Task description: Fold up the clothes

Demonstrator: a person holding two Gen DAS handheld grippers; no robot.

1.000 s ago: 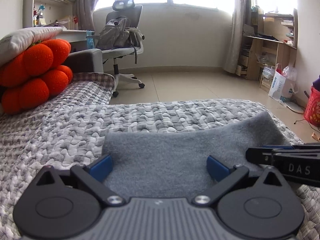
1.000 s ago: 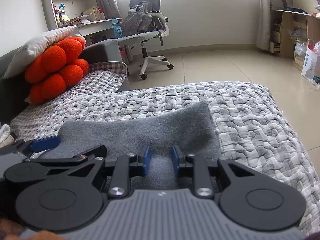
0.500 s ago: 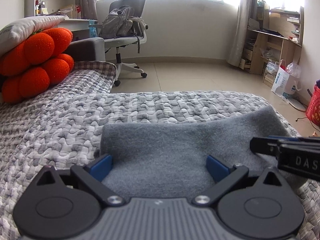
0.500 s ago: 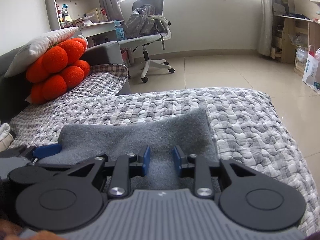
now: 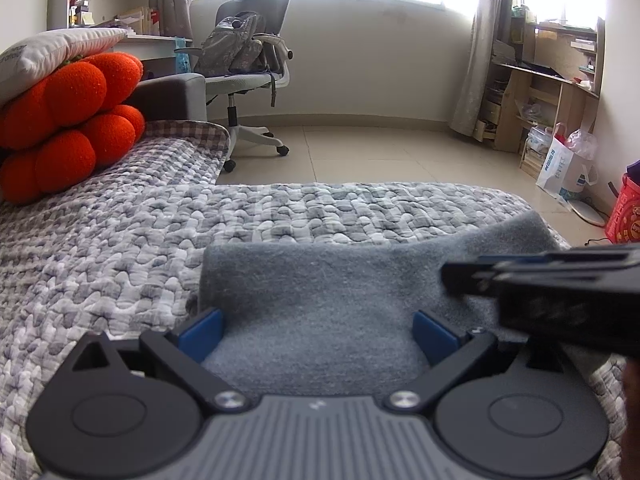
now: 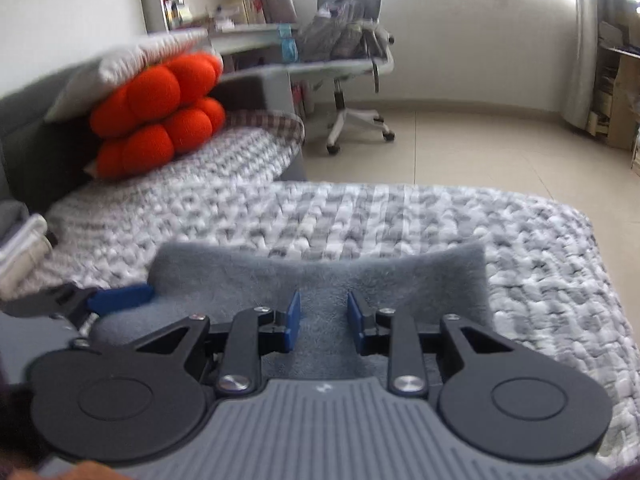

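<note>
Here's the grey fleece garment, folded into a long band and lying flat on the bed's grey-and-white quilted cover, its far edge running across both views. The left gripper sits low over the garment's near part, its jaws spread wide, blue pads out at either side with bare fleece between them, gripping nothing. In from the right of that same view comes the right gripper, seen side-on and blurred, its tip over the garment's right portion.

Over to the right wrist camera: the right gripper's jaws stand a little apart, a narrow strip of fleece showing in the gap; whether the pads actually press on the cloth, I cannot tell. The picture is smeared with motion. At the lower left, the left gripper's blue fingertip lies just at the garment's left end.

Behind it all, an orange bobbled cushion sits under a white pillow at the head of the bed, and an office chair with a bag on its seat stands on the tiled floor by the window.
</note>
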